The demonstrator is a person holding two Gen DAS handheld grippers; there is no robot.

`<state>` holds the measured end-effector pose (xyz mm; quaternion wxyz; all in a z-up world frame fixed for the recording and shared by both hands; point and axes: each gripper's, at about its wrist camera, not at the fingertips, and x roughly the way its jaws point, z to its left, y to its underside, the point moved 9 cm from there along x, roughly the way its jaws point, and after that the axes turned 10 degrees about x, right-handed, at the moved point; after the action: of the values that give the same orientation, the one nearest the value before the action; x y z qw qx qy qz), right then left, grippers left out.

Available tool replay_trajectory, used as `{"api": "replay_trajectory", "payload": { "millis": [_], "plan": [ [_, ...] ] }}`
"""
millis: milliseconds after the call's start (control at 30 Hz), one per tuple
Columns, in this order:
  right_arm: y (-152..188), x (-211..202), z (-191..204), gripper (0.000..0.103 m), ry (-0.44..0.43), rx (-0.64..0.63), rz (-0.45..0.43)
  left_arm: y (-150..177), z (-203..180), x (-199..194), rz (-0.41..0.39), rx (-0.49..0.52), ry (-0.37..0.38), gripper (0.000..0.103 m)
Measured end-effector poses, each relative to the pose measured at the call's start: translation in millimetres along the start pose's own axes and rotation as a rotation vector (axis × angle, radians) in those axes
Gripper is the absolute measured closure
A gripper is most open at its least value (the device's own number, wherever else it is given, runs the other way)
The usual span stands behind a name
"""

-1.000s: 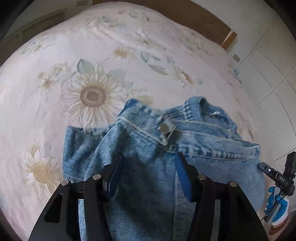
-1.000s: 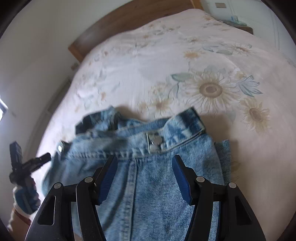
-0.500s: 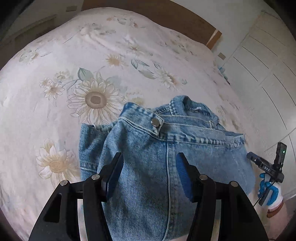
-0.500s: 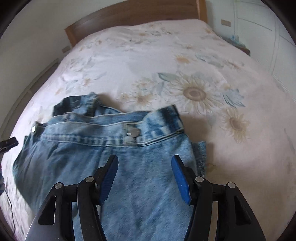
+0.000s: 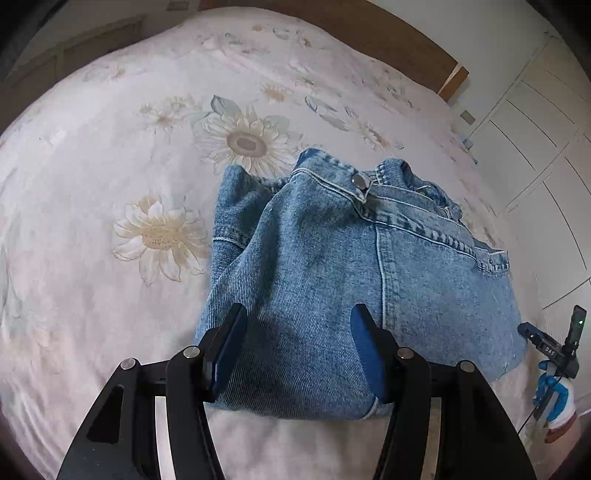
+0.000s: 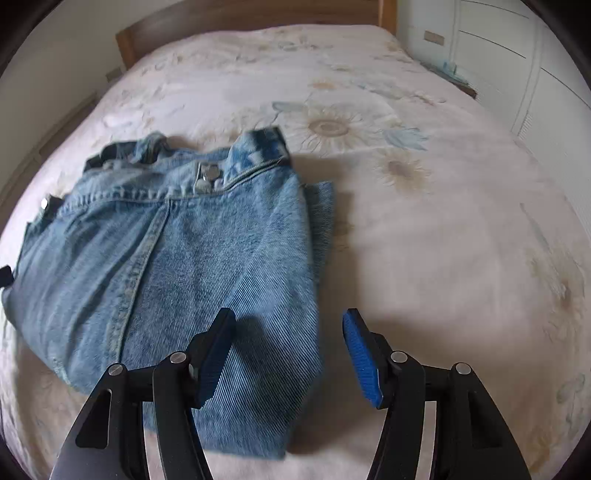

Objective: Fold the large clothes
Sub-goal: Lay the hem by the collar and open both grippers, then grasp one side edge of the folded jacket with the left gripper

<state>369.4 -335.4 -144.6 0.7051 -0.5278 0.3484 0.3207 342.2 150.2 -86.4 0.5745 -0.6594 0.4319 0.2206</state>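
Denim jeans (image 5: 354, 280) lie folded in a thick bundle on the bed (image 5: 92, 206), just ahead of and under the left gripper (image 5: 295, 354), whose jaws stand apart with nothing pinched. The right gripper (image 6: 288, 354) hangs over the bundle's right edge — its jaws are apart too, and hold nothing.

What could go wrong? The bundle looks loose. One layer pokes out on the side ahead of the right gripper, and the waistband (image 6: 207, 177) at the far end sits bumpy. A bump from either gripper could slide the top layer off and undo the fold. A grab that takes only the top layer might lift it alone and open the bundle.

Around the jeans is bare flowery bedding, a wooden headboard (image 6: 258, 14) far ahead and white cupboards (image 5: 546, 155) to the right. Nothing stands in the way.
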Motion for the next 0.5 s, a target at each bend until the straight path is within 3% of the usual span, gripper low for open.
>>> {"api": "replay_trajectory", "payload": {
  "millis": [200,333,500],
  "plan": [
    [12,-36,35,0.041,-0.084,-0.094,-0.062,11,-26,-6,-0.028,0.020,-0.003,0.050],
    [31,-25,53,0.041,-0.115,-0.133,-0.016,27,-17,11,0.011,-0.026,-0.027,0.050],
    [44,-21,42,0.041,-0.091,-0.088,0.016,25,-20,-14,-0.037,-0.028,-0.027,0.050]
  ]
}}
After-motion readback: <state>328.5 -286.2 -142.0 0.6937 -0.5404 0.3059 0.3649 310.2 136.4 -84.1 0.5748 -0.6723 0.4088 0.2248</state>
